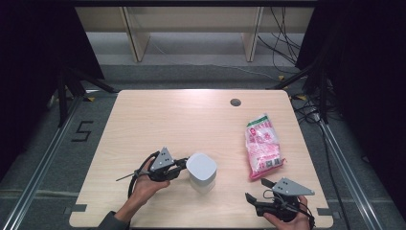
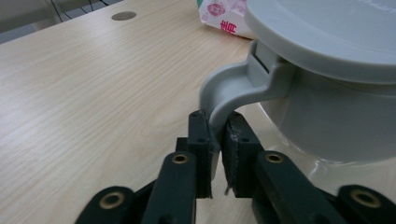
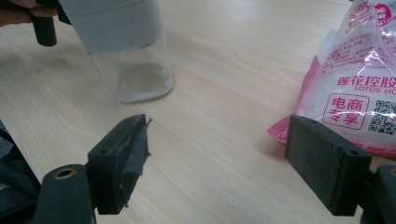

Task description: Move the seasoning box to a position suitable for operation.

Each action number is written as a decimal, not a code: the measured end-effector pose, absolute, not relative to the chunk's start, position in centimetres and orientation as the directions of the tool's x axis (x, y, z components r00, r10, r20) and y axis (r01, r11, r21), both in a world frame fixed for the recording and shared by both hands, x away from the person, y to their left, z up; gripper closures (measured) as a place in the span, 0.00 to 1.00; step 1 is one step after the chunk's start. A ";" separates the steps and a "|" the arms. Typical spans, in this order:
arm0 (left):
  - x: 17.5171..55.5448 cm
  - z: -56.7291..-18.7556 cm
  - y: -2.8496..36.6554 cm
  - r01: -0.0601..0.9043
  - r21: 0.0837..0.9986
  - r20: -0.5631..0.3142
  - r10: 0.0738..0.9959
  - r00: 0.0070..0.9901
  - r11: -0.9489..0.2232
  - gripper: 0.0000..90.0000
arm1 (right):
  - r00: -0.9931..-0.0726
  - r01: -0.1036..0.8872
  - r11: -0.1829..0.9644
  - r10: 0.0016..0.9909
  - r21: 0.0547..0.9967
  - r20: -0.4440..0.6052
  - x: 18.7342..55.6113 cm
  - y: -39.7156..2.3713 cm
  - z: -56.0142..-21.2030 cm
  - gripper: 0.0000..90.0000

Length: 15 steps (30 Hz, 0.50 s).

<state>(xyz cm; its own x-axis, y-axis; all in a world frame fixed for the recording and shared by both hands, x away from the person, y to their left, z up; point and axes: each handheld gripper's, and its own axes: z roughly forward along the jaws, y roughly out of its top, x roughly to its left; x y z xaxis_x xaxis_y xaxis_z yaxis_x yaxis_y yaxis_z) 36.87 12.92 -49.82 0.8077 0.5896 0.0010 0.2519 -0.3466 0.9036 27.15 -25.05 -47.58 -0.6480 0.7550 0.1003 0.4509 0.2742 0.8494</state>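
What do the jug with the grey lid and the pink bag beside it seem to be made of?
The jug: its lid and handle look like matte grey moulded plastic, with smooth, even colour; the lower body is clear, glass or clear plastic, since the table shows through it. The left tongs are clamped on the handle. The pink bag looks like thin glossy plastic film: it is crinkled, with bright highlights.

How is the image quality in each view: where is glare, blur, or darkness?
High view: dark surroundings, bright glare on the far part of the table. Left gripper view: the container looms large and slightly soft. Right gripper view: glossy reflections on the pink bag; the near pads look blurred.
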 end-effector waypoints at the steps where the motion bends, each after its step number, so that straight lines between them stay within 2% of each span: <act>1: 36.6 -49.8 13.1 0.245 0.903 0.012 0.589 0.808 -0.354 0.91 | -0.642 0.451 0.274 0.761 0.849 0.095 27.1 -25.1 -47.6 0.25; 4: 35.9 -49.7 13.1 0.234 0.897 0.037 0.592 0.805 -0.374 0.92 | -0.647 0.451 0.271 0.756 0.851 0.102 27.1 -25.0 -47.6 0.25; 8: 35.4 -49.8 13.6 0.270 0.901 -0.021 0.590 0.807 -0.338 0.91 | -0.643 0.455 0.272 0.760 0.848 0.101 27.2 -25.0 -47.6 0.25; 15: 33.8 -49.7 14.2 0.265 0.903 -0.020 0.582 0.813 -0.339 0.91 | -0.641 0.454 0.270 0.761 0.849 0.101 27.2 -25.1 -47.6 0.25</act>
<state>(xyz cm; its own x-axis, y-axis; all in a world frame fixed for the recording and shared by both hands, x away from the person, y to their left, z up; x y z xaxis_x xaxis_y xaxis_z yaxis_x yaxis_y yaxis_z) 33.82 14.22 -49.75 0.8126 0.5825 -0.0197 0.2652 -0.3394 0.9025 27.16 -25.09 -47.57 -0.6413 0.7607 0.1009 0.4536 0.2697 0.8494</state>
